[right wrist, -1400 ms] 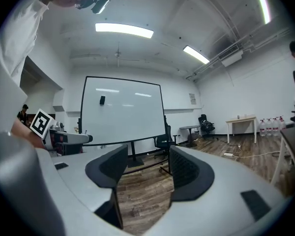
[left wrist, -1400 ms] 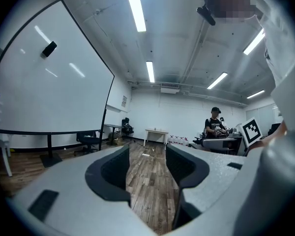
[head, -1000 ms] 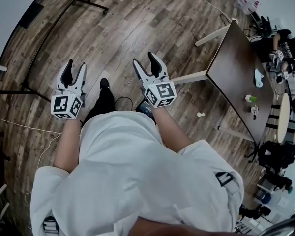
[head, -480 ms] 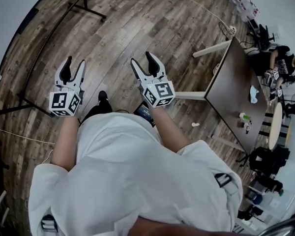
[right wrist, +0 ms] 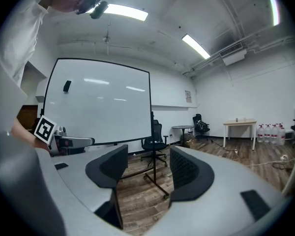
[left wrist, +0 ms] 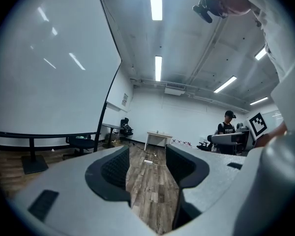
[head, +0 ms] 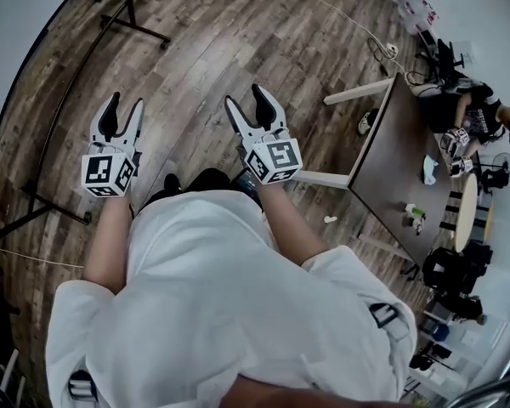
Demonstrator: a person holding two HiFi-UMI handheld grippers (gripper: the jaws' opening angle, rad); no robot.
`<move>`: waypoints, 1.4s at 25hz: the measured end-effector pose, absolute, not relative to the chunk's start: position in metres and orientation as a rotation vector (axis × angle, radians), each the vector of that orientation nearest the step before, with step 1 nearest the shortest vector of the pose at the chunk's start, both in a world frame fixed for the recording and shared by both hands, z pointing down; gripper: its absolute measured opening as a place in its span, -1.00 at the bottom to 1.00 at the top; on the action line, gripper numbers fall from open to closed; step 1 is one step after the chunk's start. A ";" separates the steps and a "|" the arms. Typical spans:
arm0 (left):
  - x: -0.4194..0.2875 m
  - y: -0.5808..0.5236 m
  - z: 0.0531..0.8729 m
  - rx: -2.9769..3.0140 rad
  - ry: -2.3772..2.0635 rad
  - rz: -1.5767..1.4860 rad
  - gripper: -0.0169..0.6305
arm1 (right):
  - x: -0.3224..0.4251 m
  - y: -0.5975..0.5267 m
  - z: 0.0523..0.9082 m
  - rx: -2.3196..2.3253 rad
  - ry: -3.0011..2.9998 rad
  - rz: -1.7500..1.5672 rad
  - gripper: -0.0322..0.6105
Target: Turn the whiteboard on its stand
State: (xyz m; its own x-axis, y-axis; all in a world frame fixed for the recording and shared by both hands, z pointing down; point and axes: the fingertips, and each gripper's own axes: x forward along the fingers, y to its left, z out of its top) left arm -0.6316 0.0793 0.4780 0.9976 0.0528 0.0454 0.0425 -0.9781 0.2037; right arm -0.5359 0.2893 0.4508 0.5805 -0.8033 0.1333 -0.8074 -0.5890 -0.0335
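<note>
The whiteboard stands upright on its black wheeled stand, ahead and left in the right gripper view. In the left gripper view the whiteboard fills the left side, close by. From the head view only the stand's floor feet show, at the upper left. My left gripper is open and empty, held out over the wood floor. My right gripper is open too, with nothing between its jaws. Neither gripper touches the board or the stand. Both pairs of jaws, left and right, frame only floor.
A brown table stands to my right with small items on it, and a person sits beyond it. A power strip and cable lie on the floor ahead. An office chair stands behind the stand. Another person stands far off.
I have stepped forward: the table and the stand's feet have slid down and closer in the head view. Both grippers stay open and level in front of me.
</note>
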 end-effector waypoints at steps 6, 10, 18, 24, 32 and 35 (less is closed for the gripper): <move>-0.577 0.062 0.492 2.922 0.077 0.105 -0.28 | -0.479 0.277 0.464 2.783 -1.402 0.230 -0.09; -0.539 0.049 0.496 2.933 0.027 0.112 -0.28 | -0.431 0.263 0.471 2.777 -1.441 0.224 -0.09; -0.430 0.021 0.483 2.932 -0.107 0.137 -0.28 | -0.297 0.221 0.460 2.716 -1.597 0.223 -0.09; -0.351 0.013 0.471 2.954 -0.217 0.149 -0.28 | -0.205 0.201 0.459 2.643 -1.720 0.242 -0.09; -0.285 0.004 0.471 2.946 -0.310 0.156 -0.28 | -0.126 0.181 0.468 2.594 -1.818 0.264 -0.09; -0.268 0.003 0.477 2.943 -0.304 0.175 -0.28 | -0.108 0.176 0.475 2.593 -1.830 0.284 -0.09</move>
State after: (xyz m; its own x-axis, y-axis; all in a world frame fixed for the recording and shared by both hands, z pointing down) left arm -0.2682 0.0035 0.4766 0.9722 -0.1915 0.1347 -0.2124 -0.9633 0.1639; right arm -0.1080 0.1764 0.4754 0.3246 -0.9383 0.1190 -0.9302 -0.3395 -0.1392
